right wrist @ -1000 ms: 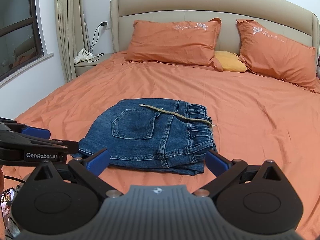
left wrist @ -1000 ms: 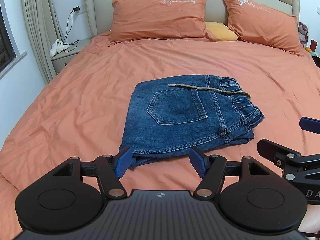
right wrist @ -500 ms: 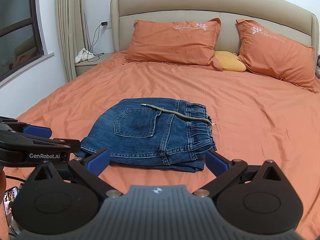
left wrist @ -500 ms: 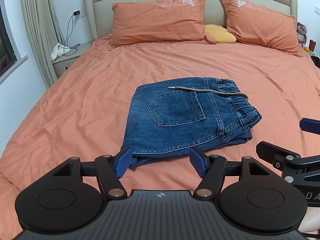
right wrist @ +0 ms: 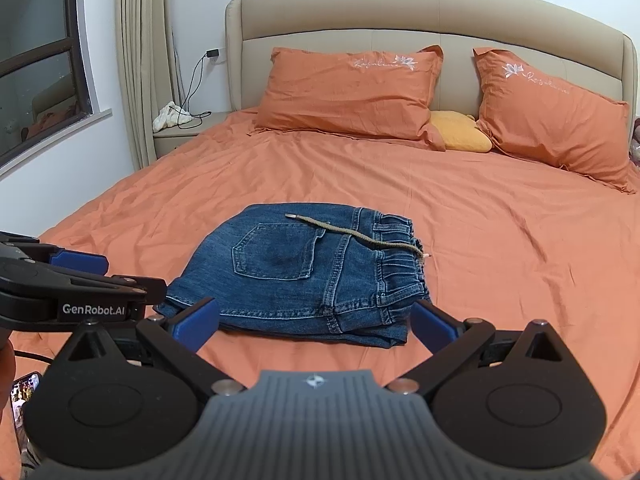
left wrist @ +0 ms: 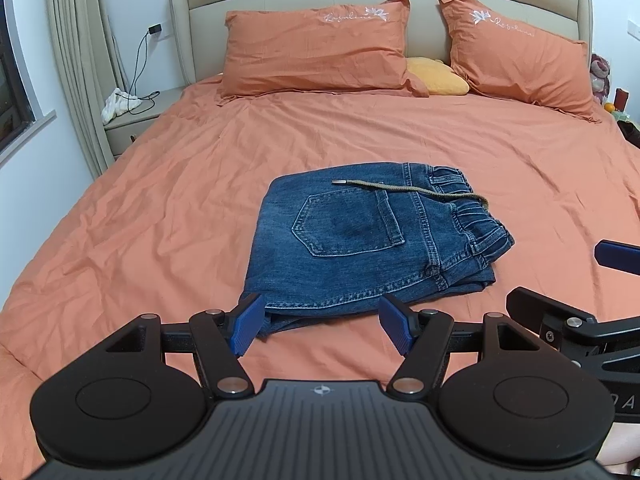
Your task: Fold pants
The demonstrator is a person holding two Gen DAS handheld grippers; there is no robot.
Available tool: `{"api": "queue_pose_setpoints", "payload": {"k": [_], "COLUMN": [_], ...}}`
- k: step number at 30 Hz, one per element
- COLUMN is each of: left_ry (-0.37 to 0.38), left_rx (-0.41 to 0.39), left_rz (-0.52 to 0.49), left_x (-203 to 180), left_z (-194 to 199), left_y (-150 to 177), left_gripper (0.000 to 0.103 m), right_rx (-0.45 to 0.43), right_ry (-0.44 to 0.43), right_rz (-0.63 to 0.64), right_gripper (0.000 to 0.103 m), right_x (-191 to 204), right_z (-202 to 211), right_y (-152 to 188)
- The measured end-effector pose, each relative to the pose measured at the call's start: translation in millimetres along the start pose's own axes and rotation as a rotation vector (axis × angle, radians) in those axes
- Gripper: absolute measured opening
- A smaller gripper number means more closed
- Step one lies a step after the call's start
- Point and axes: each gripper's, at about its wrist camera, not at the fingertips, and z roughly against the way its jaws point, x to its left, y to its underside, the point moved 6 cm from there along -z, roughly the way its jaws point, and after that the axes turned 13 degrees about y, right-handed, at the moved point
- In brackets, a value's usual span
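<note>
Blue denim pants point(left wrist: 360, 240) point(right wrist: 296, 276) lie folded into a compact stack on the orange bed sheet point(left wrist: 160, 208), back pocket up, elastic waistband to the right, a tan drawstring point(left wrist: 408, 190) across the top. My left gripper point(left wrist: 322, 326) hovers open just short of the stack's near edge, nothing between its blue pads. My right gripper point(right wrist: 314, 322) also stands open in front of the stack, holding nothing. Each gripper shows at the edge of the other's view.
Two orange pillows point(left wrist: 316, 52) and a yellow cushion point(left wrist: 438, 76) lean on the beige headboard point(right wrist: 400, 20). A nightstand point(left wrist: 136, 120) with a white cloth and charger cable stands at the left by the curtain. A phone point(right wrist: 24, 396) shows at the lower left.
Both views have drawn back slightly, so the pants sit a little farther from the fingers. Both grippers stay open; the pants have not moved.
</note>
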Motion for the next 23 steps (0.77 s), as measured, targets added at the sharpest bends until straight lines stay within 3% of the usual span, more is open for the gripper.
{"api": "queue_pose_setpoints", "payload": {"k": [23], "left_ry": [-0.018], "left_rx": [-0.077], "left_rz": [-0.006], "left_x": [-9], "left_z": [21], "left_y": [-6], "left_gripper": [0.077], "right_rx": [-0.04], "right_ry": [-0.016], "right_rz": [-0.022], "right_gripper": [0.098], "right_x": [-8], "right_z": [23], "right_y": [-3]}}
